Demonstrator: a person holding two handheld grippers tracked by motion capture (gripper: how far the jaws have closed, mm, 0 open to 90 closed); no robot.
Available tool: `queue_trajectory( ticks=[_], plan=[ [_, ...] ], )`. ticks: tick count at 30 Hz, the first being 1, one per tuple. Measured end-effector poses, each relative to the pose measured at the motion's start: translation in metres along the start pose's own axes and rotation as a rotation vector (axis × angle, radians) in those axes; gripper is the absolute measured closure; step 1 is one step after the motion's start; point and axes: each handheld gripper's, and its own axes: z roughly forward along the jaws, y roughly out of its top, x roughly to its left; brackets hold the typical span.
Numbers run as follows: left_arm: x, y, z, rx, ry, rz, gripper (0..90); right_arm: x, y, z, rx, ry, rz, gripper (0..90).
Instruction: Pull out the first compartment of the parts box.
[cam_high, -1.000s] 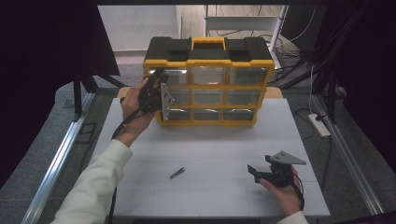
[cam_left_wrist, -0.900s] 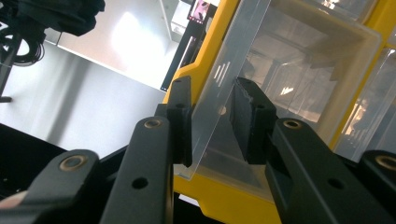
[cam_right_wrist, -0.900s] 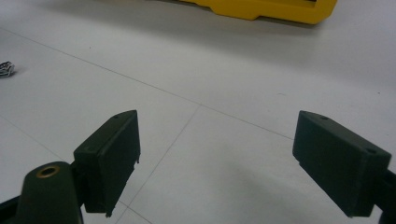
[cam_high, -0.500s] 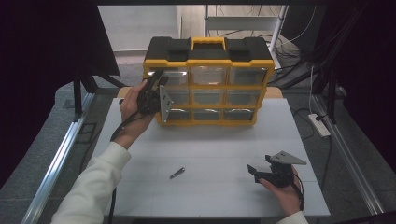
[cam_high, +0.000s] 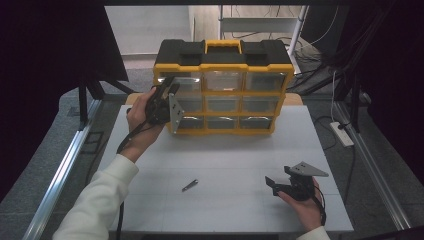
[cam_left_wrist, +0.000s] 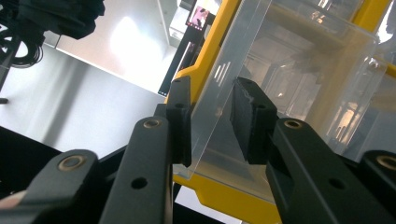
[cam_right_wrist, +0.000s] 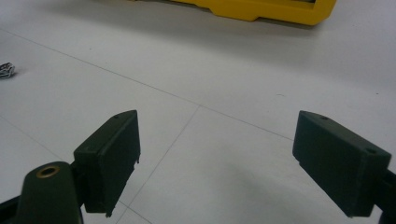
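High view: left gripper (cam_high: 167, 100) at the yellow organizer's (cam_high: 225, 65) top-left clear drawer (cam_left_wrist: 280, 84), fingers pinching its front wall; right gripper (cam_high: 295, 184) well in front of the organizer, low over the bench (cam_high: 225, 160), fingers spread.

Right gripper (cam_right_wrist: 217, 158) in foreground, two dark jaws rising from bottom edge, standing wide apart, nothing between them. Beneath and beyond: white table (cam_right_wrist: 224, 93) with thin seam lines crossing near centre. Yellow base of organizer (cam_right_wrist: 261, 9) along top edge, resting on table, well apart from jaws. Small dark metallic item (cam_right_wrist: 6, 70) at far left edge, partly cut off, too small to identify.
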Motion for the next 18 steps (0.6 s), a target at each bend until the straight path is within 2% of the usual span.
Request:
queue_trajectory(
  ticks=[2, 18],
  plan=[
    [0.0001, -0.0004, -0.0016, -0.002, -0.001, -0.012, 69.2, 0.0000, 0.0000, 0.0000, 0.000, 0.000, 0.000, 15.8],
    [-0.0003, -0.0006, -0.0103, -0.009, -0.003, -0.008, 69.0, 0.0000, 0.0000, -0.0006, -0.001, -0.003, 0.002, 15.7]
  ],
)
